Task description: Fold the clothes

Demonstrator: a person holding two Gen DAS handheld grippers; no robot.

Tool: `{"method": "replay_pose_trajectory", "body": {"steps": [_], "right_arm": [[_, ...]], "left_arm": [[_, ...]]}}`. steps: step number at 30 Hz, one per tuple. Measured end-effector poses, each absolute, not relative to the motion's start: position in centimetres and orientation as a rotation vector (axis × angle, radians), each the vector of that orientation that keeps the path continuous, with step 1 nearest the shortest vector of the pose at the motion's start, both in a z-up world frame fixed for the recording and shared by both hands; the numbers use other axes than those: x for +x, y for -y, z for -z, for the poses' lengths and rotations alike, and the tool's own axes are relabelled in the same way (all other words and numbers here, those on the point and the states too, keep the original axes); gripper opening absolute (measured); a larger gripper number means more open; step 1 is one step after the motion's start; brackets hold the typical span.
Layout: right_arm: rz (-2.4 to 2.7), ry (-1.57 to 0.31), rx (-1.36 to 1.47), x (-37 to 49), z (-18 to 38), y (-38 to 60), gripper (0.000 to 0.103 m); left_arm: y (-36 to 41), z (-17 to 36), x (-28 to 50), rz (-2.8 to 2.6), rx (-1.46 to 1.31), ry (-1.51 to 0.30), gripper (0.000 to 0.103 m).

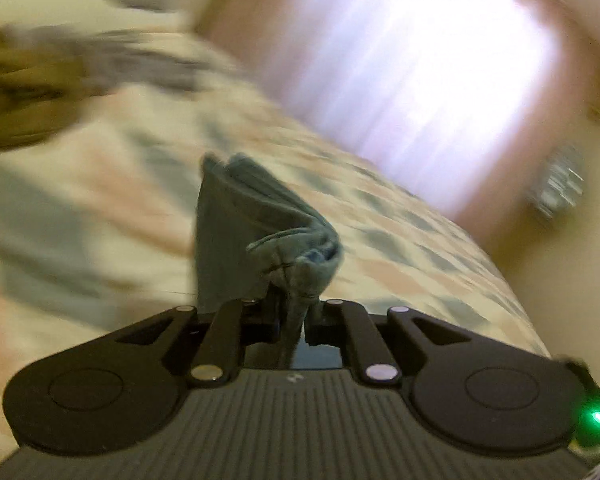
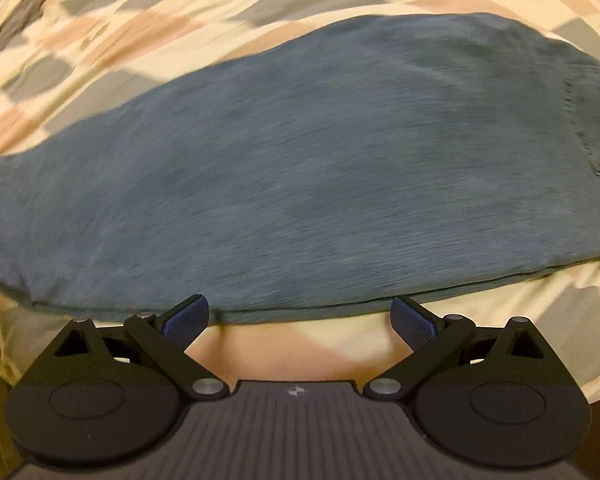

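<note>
Your left gripper (image 1: 294, 304) is clamped on a bunched edge of the jeans (image 1: 236, 232), the denim pinched between the closed jaws and rising in a crumpled fold above them. Behind the lifted cloth the checked bedspread (image 1: 400, 240) runs away in a blur of cream, pink and grey patches, and a bright curtained window (image 1: 420, 80) glows beyond the bed's far edge. A blurred heap of other cloth (image 1: 40, 80) lies at the upper left of that view; what it is cannot be told.

Your right gripper (image 2: 300, 318) points steeply down at the bed with its jaws spread wide and nothing between them. Its blue ribbed pads (image 2: 186, 318) stand just at the near hem of the jeans (image 2: 300, 160); whether they touch the cloth cannot be told. In this view the jeans lie flat across the bedspread (image 2: 140, 20), filling most of the frame from left to right, with a stitched pocket (image 2: 596, 132) showing at the right end. Bare bedspread shows under the open jaws.
</note>
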State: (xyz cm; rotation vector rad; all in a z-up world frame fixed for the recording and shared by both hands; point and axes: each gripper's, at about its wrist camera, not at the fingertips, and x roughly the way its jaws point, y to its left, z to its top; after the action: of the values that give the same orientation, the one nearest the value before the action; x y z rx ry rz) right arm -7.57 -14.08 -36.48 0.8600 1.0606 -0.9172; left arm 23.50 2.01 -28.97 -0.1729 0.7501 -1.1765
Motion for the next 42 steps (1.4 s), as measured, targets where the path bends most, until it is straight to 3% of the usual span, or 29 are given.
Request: {"method": "replay_pose_trajectory", "body": {"steps": [4,10,14,17,19,23,30,35,39,41,42], "right_arm": [[0.938,-0.997,0.884,-11.8,36.3,16.4,0.100],[0.966,-0.936,0.933,-21.3,35.7,19.7,0.100],[0.899,-0.802,1.039,-27.5,35.6,22.0,0.087],[0.752,-0.590,1.202,-29.5,36.2,23.8,0.084],[0.638,-0.512,1.311,-28.2,37.5,25.2,0.082],[0.416,-0.441,1.535,-23.7,41.3,27.8,0.083],[0.311,-0.504,1.633,-16.8,45.3,27.5,0.082],[0.303,-0.570,1.551,-14.3,44.3,26.6,0.056],[0.385,-0.683,1.455,-12.5,44.1,26.3,0.043],[0.431,-0.722,1.449,-12.6,44.2,26.4,0.016],[0.434,-0.714,1.465,-13.0,44.5,26.4,0.015]], "left_arm": [[3.4,29.9,14.6,1.326,-0.115,-0.788,0.009],[9.5,37.3,3.3,1.330,0.085,-0.971,0.010],[9.6,37.9,0.8,1.263,0.126,-0.932,0.010],[9.6,37.0,0.7,1.284,0.187,-0.890,0.011],[9.6,36.5,0.6,1.312,0.248,-0.858,0.016],[8.2,35.8,-1.4,1.415,0.356,-0.811,0.034],[8.5,36.2,0.7,1.484,0.332,-0.908,0.034],[9.3,36.5,0.7,1.585,0.420,-0.909,0.037],[8.4,35.9,1.8,1.654,0.450,-0.944,0.037],[7.5,34.7,3.0,1.690,0.472,-0.959,0.036],[7.0,34.0,3.9,1.700,0.471,-0.961,0.036]]}}
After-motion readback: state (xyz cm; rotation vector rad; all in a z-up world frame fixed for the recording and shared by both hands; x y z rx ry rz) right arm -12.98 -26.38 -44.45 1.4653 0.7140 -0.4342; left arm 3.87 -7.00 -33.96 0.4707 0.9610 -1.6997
